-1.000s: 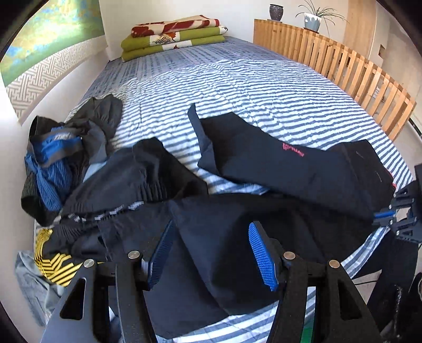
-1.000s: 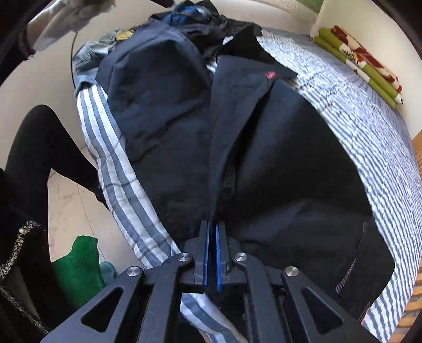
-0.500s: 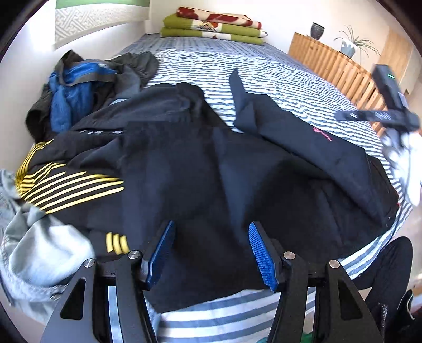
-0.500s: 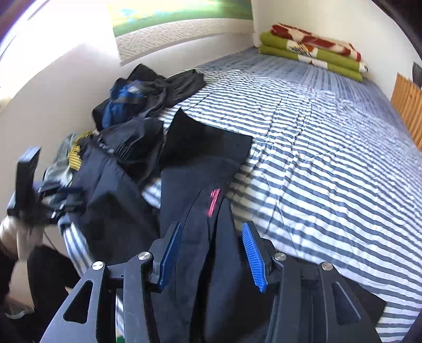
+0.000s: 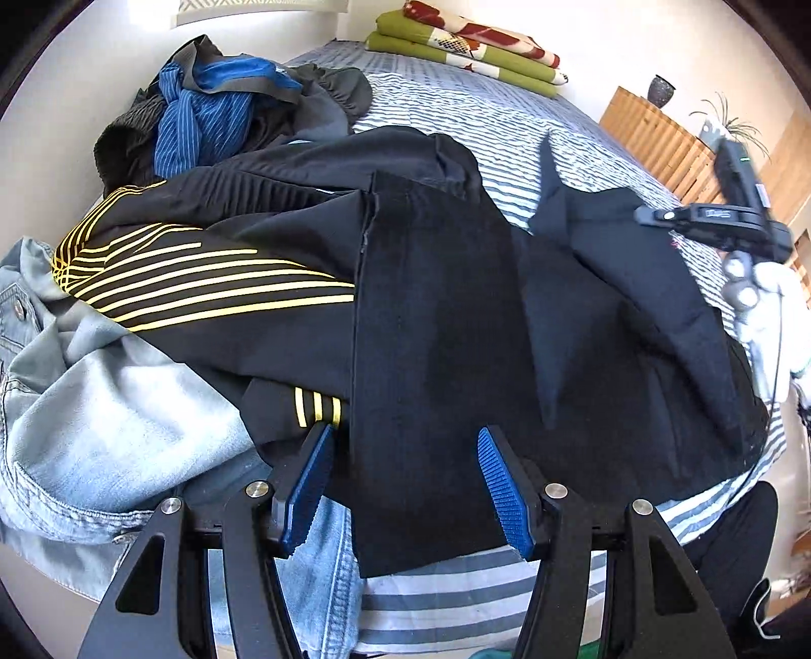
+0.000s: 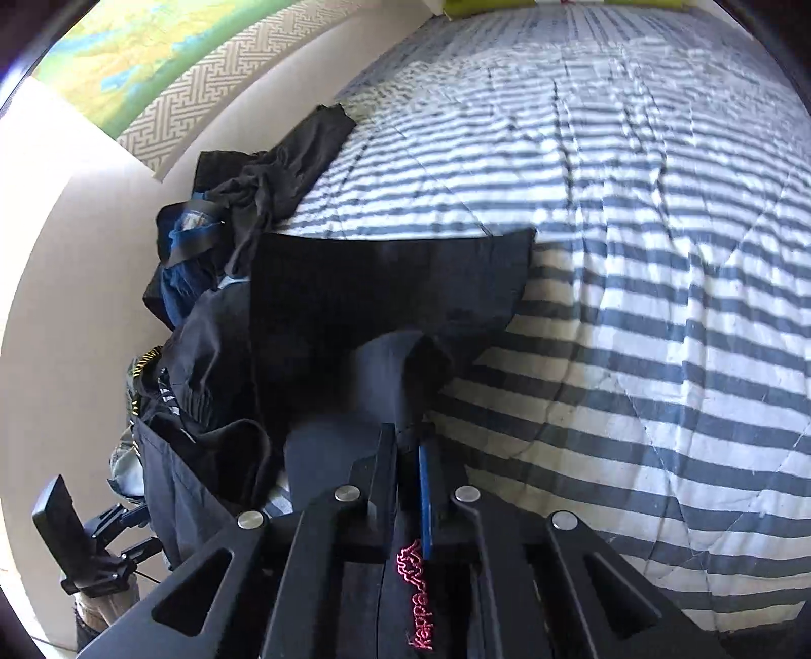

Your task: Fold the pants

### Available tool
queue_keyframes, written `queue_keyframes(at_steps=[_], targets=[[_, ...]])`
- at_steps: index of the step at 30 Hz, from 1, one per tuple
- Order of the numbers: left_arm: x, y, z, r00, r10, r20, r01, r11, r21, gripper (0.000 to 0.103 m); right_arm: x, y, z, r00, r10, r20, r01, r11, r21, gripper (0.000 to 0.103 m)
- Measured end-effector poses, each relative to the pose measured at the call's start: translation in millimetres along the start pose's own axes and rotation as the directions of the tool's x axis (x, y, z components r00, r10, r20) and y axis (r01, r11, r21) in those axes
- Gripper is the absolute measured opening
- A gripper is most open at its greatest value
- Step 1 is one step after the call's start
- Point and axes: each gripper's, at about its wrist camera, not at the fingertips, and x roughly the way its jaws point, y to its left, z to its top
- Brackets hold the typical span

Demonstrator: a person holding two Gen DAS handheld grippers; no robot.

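Note:
Black pants [image 5: 446, 314] lie spread over the near edge of the striped bed [image 6: 633, 253]. My left gripper [image 5: 405, 491] hovers open just above their near hem, one blue pad [image 5: 309, 486] to each side of the cloth and neither pressing it. My right gripper [image 6: 410, 451] is shut on a raised fold of the same pants [image 6: 385, 289], right by the pink logo [image 6: 415, 598]. In the left wrist view the right gripper [image 5: 654, 215] shows at the right in a white-gloved hand [image 5: 770, 314], over the folded leg [image 5: 633, 284].
A clothes pile sits left of the pants: light denim [image 5: 101, 420], a black garment with yellow stripes [image 5: 203, 284], a blue striped one [image 5: 203, 116]. Folded green and red blankets [image 5: 456, 45] lie at the far end. A wooden slatted rail [image 5: 654, 132] lines the right side.
My right gripper let go, swung across the bed, and shut again on the pants near the logo. My left gripper sank and shifted toward the clothes pile, still open.

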Motion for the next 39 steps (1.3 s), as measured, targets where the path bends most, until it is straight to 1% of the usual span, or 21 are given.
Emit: queue_keyframes(at_steps=[3,6,9,11,13,14,15,17,18,20,22,24,26,28,29,30,31,32,35,37,39], targets=[[-3,5,-1,1.000,-0.015,0.014,0.015,1.000,-0.019,0.062,-34,42,-2,0.994,-0.023,0.102,0.036,0.991,-0.131,0.004],[-9,9,-3,0.999,-0.026,0.030,0.027,0.999,-0.034,0.062,-68,95,-12,0.979,-0.014,0.204,0.070,0.959,-0.274,0.004],[-14,18,-4,0.998,-0.033,0.045,0.036,0.998,-0.055,0.062,-82,151,-34,0.974,0.029,0.224,0.066,0.911,-0.406,0.004],[-19,25,-6,0.997,-0.043,0.056,0.048,0.996,-0.077,0.062,-77,186,-55,0.980,0.048,0.195,0.054,0.873,-0.485,0.004],[-22,34,-7,0.996,-0.057,0.064,0.064,0.993,-0.098,0.062,-60,214,-83,0.987,0.036,0.159,0.057,0.835,-0.547,0.004],[-24,36,-9,0.996,-0.055,0.068,0.062,0.992,-0.109,0.062,-45,225,-102,0.993,0.018,0.115,0.052,0.813,-0.580,0.005],[-26,38,-11,0.996,-0.058,0.070,0.066,0.991,-0.117,0.062,-28,234,-118,0.998,-0.010,0.068,0.049,0.792,-0.609,0.009],[-28,41,-15,0.995,-0.065,0.070,0.073,0.990,-0.122,0.062,2,243,-149,0.998,-0.064,-0.018,0.037,0.751,-0.659,0.010],[-30,42,-18,0.995,-0.069,0.073,0.078,0.990,-0.120,0.062,9,243,-160,0.997,-0.061,-0.048,0.014,0.749,-0.662,0.010],[-33,41,-21,0.993,-0.083,0.080,0.092,0.989,-0.117,0.062,11,240,-178,0.996,-0.039,-0.082,-0.024,0.759,-0.651,0.010],[-40,40,-32,0.990,-0.112,0.087,0.123,0.984,-0.127,0.062,4,239,-189,0.997,-0.035,-0.071,-0.018,0.770,-0.638,0.015],[-43,34,-34,0.981,-0.174,0.089,0.186,0.972,-0.142,0.061,-9,240,-199,0.998,-0.025,-0.051,-0.014,0.761,-0.648,0.022],[-44,23,-35,0.965,-0.245,0.092,0.257,0.956,-0.145,0.061,-25,239,-207,0.999,0.013,-0.042,-0.037,0.765,-0.643,0.023],[-44,7,-32,0.950,-0.300,0.084,0.309,0.942,-0.134,0.062,-42,230,-210,0.999,0.036,-0.012,-0.035,0.791,-0.610,0.023],[-43,-2,-29,0.948,-0.307,0.080,0.315,0.942,-0.119,0.062,-49,225,-211,0.999,0.039,0.011,-0.025,0.810,-0.586,0.024],[-42,-13,-23,0.950,-0.304,0.075,0.311,0.945,-0.098,0.063,-56,217,-209,0.999,0.036,0.029,-0.013,0.830,-0.558,0.028],[-40,-21,-17,0.953,-0.295,0.073,0.301,0.950,-0.084,0.064,-60,210,-205,0.999,0.030,0.044,-0.002,0.849,-0.528,0.034],[-37,-30,-11,0.959,-0.274,0.069,0.279,0.958,-0.068,0.064,-63,200,-199,0.998,0.019,0.063,0.014,0.871,-0.491,0.036],[-20,-62,10,0.990,-0.129,0.047,0.127,0.990,0.057,0.064,-63,175,-182,0.996,-0.011,0.091,0.046,0.921,-0.387,0.038],[-7,-80,19,0.998,-0.052,0.020,0.049,0.989,0.141,0.064,-57,163,-172,0.996,-0.011,0.089,0.040,0.941,-0.335,0.038],[7,-88,27,1.000,0.023,-0.001,-0.023,0.981,0.191,0.063,-43,157,-162,0.998,0.008,0.068,0.013,0.952,-0.304,0.038]])
